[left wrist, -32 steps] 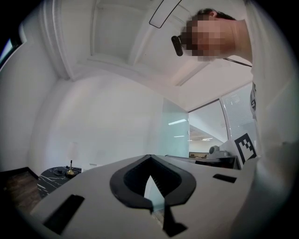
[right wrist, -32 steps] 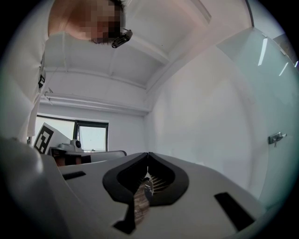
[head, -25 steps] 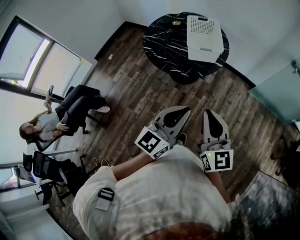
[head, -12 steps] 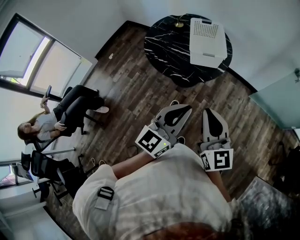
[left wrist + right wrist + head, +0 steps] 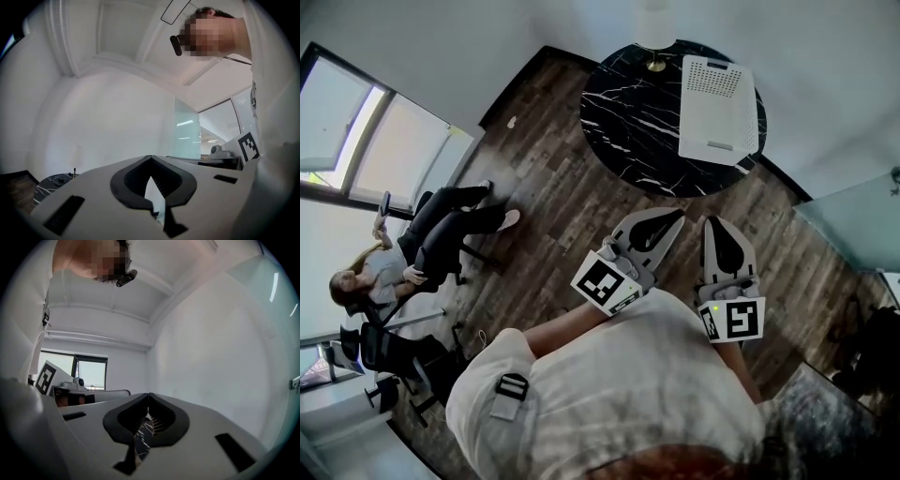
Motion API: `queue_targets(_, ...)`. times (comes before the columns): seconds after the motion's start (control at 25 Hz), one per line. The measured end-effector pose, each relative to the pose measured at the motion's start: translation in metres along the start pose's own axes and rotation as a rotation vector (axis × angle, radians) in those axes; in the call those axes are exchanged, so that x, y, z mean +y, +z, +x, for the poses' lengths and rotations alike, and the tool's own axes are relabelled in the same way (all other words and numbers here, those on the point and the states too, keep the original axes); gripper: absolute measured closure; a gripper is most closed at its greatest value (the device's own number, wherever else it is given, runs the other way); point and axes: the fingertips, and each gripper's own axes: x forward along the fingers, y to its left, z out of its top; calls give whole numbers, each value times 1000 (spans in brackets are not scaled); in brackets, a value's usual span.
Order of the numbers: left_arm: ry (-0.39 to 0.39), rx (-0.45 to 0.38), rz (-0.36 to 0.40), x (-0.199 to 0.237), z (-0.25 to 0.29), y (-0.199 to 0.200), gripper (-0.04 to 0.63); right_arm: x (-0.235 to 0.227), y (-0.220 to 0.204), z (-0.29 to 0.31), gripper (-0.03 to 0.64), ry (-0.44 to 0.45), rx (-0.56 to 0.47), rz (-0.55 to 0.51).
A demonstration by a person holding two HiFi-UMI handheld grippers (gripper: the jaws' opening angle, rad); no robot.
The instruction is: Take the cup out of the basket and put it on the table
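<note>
A white perforated basket [image 5: 717,97] lies on the right part of a round black marble table [image 5: 628,103] at the top of the head view. No cup shows in any view. My left gripper [image 5: 671,217] and right gripper [image 5: 717,225] are held side by side close to my chest, above the wooden floor and short of the table. Both point toward the table and stand shut with nothing between their tips. The left gripper view has the left gripper [image 5: 149,157] aimed at a white wall and ceiling. The right gripper [image 5: 148,394] likewise faces a white wall.
A gold lamp foot [image 5: 654,64] stands at the table's far edge. A person sits on a chair [image 5: 412,253] by the window at the left. Dark wooden floor [image 5: 553,178] lies between me and the table. A glass partition [image 5: 853,216] is on the right.
The table and basket have grown larger and shifted in the head view as I came nearer. Both grippers stay shut in the same pose by my chest.
</note>
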Motion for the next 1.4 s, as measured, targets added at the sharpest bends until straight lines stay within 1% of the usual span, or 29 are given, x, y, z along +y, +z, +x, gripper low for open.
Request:
queue_targets(0.2, -17, -16, 17, 59, 33, 19, 589, -18, 9, 68, 607, -2, 2, -16)
queue_targets(0.4, 0, -31, 19, 125, 56, 37, 589, -26, 17, 140, 607, 19, -9, -40)
queue_targets(0.56, 11, -31, 11, 172, 72, 43, 589, -34, 18, 190, 609, 27, -3, -45)
queue_targets(0.72, 17, -23, -3, 207, 84, 43, 589, -39, 13, 223, 608, 26, 17, -40)
queue_targets(0.84, 17, -19, -11, 224, 93, 42, 589, -46, 7, 239, 609, 25, 40, -33)
queue_targets(1.04, 24, -17, -17, 237, 104, 34, 589, -57, -6, 250, 607, 20, 63, -18)
queue_targets(1.28, 39, -8, -15, 232, 117, 31, 589, -71, -6, 256, 609, 55, 62, -20)
queue_targets(1.4, 51, -12, -4, 230, 130, 32, 589, -88, 0, 257, 607, 60, 44, -28)
